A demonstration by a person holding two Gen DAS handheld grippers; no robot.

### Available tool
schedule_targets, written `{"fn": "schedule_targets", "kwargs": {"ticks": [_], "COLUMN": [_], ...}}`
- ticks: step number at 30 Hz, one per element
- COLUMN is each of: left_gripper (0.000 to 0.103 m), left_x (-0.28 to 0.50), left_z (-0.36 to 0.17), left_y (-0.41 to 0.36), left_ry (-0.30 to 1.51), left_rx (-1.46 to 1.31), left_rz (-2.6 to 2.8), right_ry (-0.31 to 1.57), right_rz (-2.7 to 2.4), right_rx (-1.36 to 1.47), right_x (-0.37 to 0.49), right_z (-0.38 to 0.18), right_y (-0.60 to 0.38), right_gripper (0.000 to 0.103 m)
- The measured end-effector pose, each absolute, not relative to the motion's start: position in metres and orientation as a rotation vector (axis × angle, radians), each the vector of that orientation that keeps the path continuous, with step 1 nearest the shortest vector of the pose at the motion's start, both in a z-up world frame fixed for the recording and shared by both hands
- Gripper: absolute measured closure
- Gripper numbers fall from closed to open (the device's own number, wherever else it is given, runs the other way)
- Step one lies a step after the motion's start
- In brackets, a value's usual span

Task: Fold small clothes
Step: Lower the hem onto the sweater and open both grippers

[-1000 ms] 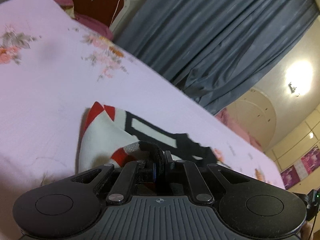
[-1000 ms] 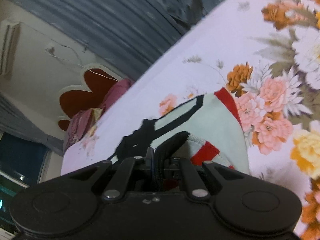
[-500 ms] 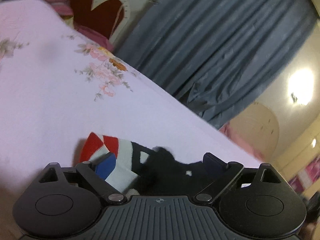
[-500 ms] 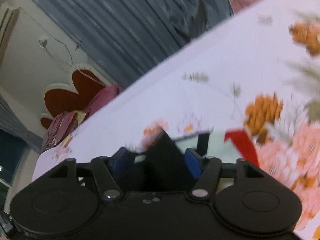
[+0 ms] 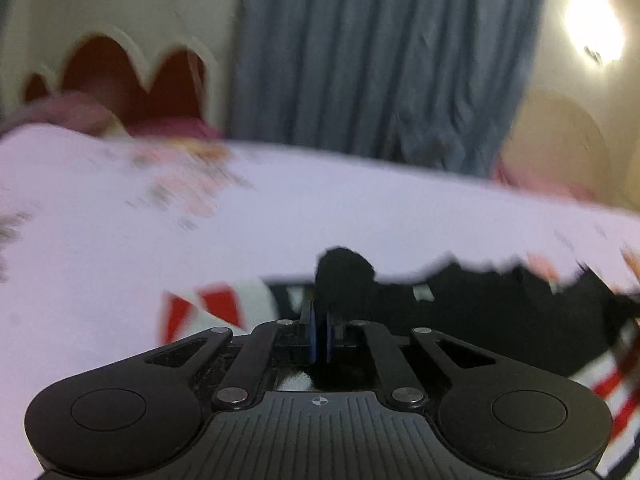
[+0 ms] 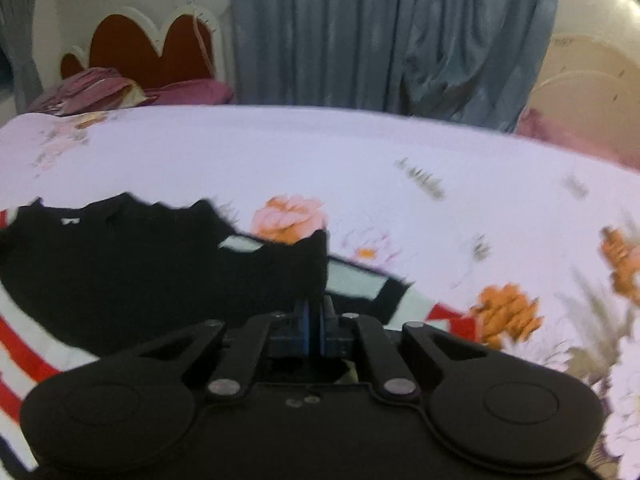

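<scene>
A small black, white and red garment (image 5: 472, 316) lies on the pink floral bedsheet (image 5: 280, 216). My left gripper (image 5: 319, 320) is shut on a bunched black edge of the garment that sticks up between the fingers. In the right wrist view the same garment (image 6: 120, 264) spreads to the left, black with red and white stripes. My right gripper (image 6: 314, 320) is shut on another black edge of it, lifted off the sheet. Both views are motion-blurred.
The bed carries orange and pink flower prints (image 6: 508, 312) to the right. A dark red scalloped headboard (image 6: 156, 52) and magenta pillows (image 6: 120, 92) sit at the far left. Grey-blue curtains (image 6: 380, 36) hang behind the bed.
Both grippers were shut on the garment, opened half a second ago, and are now shut again on black edges of it. Both cameras have levelled and swung, with the garment now spread wider.
</scene>
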State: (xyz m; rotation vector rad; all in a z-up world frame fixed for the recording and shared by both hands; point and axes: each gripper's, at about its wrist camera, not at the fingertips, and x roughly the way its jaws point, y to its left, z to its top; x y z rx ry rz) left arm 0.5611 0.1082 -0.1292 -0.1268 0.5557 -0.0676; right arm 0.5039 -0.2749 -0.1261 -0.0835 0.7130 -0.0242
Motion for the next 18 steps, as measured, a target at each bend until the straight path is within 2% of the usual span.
{"fn": "schedule_targets", "kwargs": {"ticks": [3, 6, 7, 12, 13, 14, 15, 16, 17, 18], "left_gripper": [0.1, 0.1, 0.1, 0.099, 0.092, 0.087, 0.069, 0.042, 0.031, 0.021], "left_x": [0.552, 0.581, 0.584, 0.582, 0.582, 0.58, 0.578, 0.575, 0.571, 0.566], "left_z": [-0.119, -0.143, -0.148, -0.142, -0.141, -0.139, -0.138, -0.138, -0.137, -0.133], "left_y": [0.112, 0.102, 0.101, 0.092, 0.092, 0.094, 0.097, 0.103, 0.103, 0.105], "left_ry": [0.478, 0.666, 0.664, 0.65, 0.651, 0.647, 0.64, 0.634, 0.615, 0.569], "left_rx": [-0.117, -0.042, -0.042, 0.021, 0.017, 0.007, -0.011, -0.037, -0.059, -0.069], "left_rz": [-0.037, 0.005, 0.018, 0.038, 0.041, 0.045, 0.042, 0.03, 0.021, 0.029], "right_ry": [0.634, 0.674, 0.733, 0.726, 0.725, 0.722, 0.718, 0.713, 0.698, 0.677], "right_rz": [-0.074, -0.091, -0.106, -0.136, -0.139, -0.147, -0.158, -0.171, -0.183, -0.174], "right_rx": [-0.05, -0.006, -0.013, -0.094, -0.105, -0.117, -0.124, -0.125, -0.129, -0.138], "right_x": [0.495, 0.502, 0.51, 0.515, 0.515, 0.515, 0.515, 0.511, 0.508, 0.505], "right_z": [-0.117, -0.129, -0.141, -0.147, -0.147, -0.146, -0.144, -0.141, -0.138, -0.134], "right_y": [-0.284, -0.292, -0.292, -0.278, -0.276, -0.274, -0.272, -0.272, -0.269, -0.266], "right_gripper": [0.099, 0.099, 0.098, 0.095, 0.093, 0.085, 0.071, 0.061, 0.045, 0.044]}}
